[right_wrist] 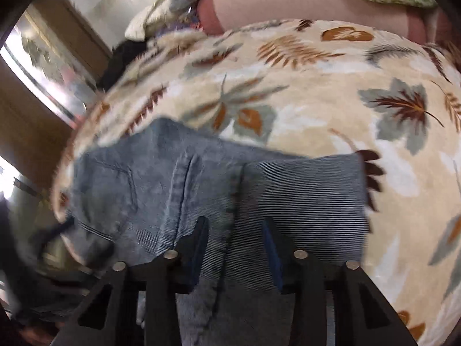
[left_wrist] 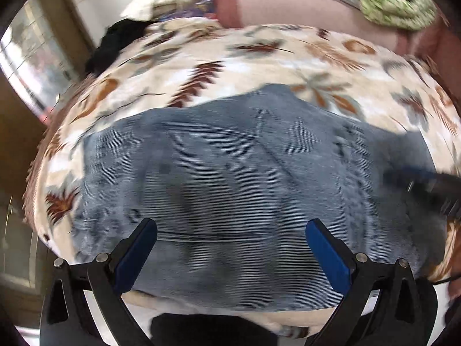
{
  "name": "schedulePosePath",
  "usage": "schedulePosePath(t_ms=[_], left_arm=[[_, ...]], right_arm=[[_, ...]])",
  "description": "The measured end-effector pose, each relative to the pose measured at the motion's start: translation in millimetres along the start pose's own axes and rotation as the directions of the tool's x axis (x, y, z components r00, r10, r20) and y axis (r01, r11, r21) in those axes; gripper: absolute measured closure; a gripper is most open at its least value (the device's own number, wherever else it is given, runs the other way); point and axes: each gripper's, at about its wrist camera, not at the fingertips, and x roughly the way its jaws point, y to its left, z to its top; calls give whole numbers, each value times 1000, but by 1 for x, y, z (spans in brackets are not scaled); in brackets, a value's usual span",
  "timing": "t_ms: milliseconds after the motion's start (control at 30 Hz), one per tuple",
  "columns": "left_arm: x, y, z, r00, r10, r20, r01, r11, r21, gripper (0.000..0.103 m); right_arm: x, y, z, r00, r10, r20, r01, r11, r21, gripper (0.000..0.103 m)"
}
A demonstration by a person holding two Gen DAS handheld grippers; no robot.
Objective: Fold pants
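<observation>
Faded blue jeans (left_wrist: 219,173), folded into a compact block, lying flat centre frame on leaf-print blanket (left_wrist: 259,66); back pocket stitching and seams visible; both views blurred. No containers in view. Left gripper (left_wrist: 230,230) low centre, jaws spread wide over jeans, nothing pinched. Right gripper (right_wrist: 234,230) low centre, jaws parted w/ denim fold between; whether pads press it, can't tell. Bare blanket upper and right of frame; pink pillow (right_wrist: 302,5) along top; blanket edge at left.
</observation>
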Motion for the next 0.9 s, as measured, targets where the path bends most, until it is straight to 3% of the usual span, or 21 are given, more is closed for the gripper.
schedulePosePath(t_ms=[133,300,467,600,667,800,900], left_arm=[[-9,43,-7,999,49,20,-47,996,-73,0],[-18,104,-23,990,139,29,-132,977,-168,0],[-14,164,-52,981,189,-31,-190,940,-284,0],[-10,195,-72,981,180,-67,-192,918,-347,0],[-8,206,-80,984,160,-81,-179,909,-376,0],[-5,223,-85,995,76,-68,-98,894,-437,0],[-1,232,-83,998,0,-61,-29,877,-479,0]], right_arm=[[3,26,-13,992,-115,52,120,987,-107,47],[-19,33,-29,994,-75,84,82,993,-89,47],[-31,48,-62,990,-34,138,47,995,-90,47],[-16,49,-81,990,-54,130,66,993,-97,46],[-19,44,-87,984,-30,174,44,996,-77,46],[-25,37,-92,983,-1,183,10,999,-46,46],[-36,30,-104,969,39,245,-33,999,-31,46]])
